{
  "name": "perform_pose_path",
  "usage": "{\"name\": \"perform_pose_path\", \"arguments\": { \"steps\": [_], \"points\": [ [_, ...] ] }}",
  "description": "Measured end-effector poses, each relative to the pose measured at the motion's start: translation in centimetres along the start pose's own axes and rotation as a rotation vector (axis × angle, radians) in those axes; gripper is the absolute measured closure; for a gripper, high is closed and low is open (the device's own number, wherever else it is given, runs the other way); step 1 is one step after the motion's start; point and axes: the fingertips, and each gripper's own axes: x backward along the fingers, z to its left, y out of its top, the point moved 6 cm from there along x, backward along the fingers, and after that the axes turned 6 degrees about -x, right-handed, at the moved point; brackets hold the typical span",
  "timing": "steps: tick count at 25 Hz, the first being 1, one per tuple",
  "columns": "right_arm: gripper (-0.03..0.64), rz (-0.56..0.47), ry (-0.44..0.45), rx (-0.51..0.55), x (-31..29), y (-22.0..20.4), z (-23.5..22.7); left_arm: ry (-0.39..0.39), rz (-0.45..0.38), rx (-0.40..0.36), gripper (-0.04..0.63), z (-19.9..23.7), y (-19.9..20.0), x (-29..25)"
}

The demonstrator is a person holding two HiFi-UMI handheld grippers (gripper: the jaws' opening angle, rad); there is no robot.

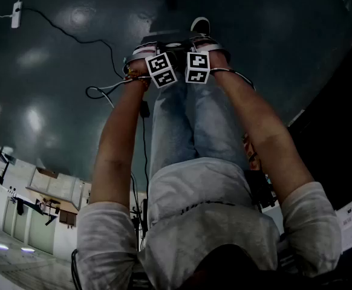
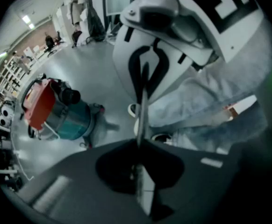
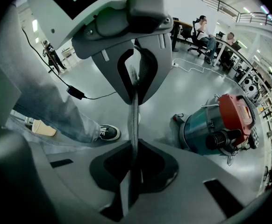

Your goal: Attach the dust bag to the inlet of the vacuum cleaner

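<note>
Count recorded: one vacuum cleaner (image 3: 218,125). Two grippers, both mine: left gripper (image 2: 141,101), right gripper (image 3: 134,104). Two marker cubes: left cube (image 1: 162,69), right cube (image 1: 197,67). One power strip (image 1: 17,14). Two seated people: one person (image 3: 204,27), another person (image 3: 229,38).

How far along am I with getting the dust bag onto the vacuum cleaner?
Nothing looks done: the vacuum cleaner stands on the floor, away from both tools, and no dust bag is in view. In hand: nothing; the left hand-held gripper and right hand-held gripper are shut and empty, side by side. Left: fetching the bag and fitting it.
</note>
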Motion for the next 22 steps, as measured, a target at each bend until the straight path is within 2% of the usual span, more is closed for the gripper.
{"name": "perform_pose_path", "arguments": {
  "steps": [9, 14, 22],
  "points": [
    [0.588, -0.061, -0.021, 0.016, 1.9, -6.0, -11.8, 0.0, 0.027, 0.027, 0.568, 11.3, 6.8, -1.0],
    [0.588, -0.067, -0.044, -0.003, 1.5, -7.2, -17.6, 0.017, 0.044, 0.036, 0.566, 17.2, 8.0, -2.1],
    [0.588, -0.057, -0.047, -0.009, -0.5, -6.2, -22.5, 0.02, 0.047, 0.079, 0.566, 21.9, 6.7, -3.6]
  ]
}}
